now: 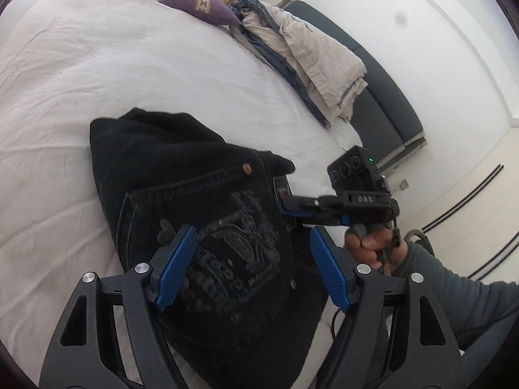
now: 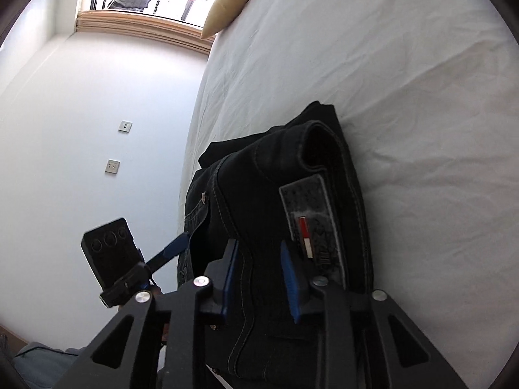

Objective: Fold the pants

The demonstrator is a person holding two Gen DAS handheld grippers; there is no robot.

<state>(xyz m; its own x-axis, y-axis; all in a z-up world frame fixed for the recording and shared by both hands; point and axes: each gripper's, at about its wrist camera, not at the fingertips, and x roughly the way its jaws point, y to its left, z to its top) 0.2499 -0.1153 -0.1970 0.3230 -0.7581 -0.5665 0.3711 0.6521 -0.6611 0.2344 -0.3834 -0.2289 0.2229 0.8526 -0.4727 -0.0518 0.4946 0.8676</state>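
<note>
We had the black denim pants (image 1: 201, 214) folded into a thick bundle near the bed (image 1: 97, 64) edge; our left gripper (image 1: 253, 265) hung wide open over the embroidered pocket, holding nothing. Right gripper (image 2: 259, 278) looked part-closed w/ the waistband fold betw. its blue ribbed pads, firm grip unclear. Best to press layers flat & square stiff seams before letting go, imo.

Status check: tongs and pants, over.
Left tongs open over the folded pants. Right tongs shut on pants at the waistband. Pants bundled on the bed; nothing in the way.
</note>
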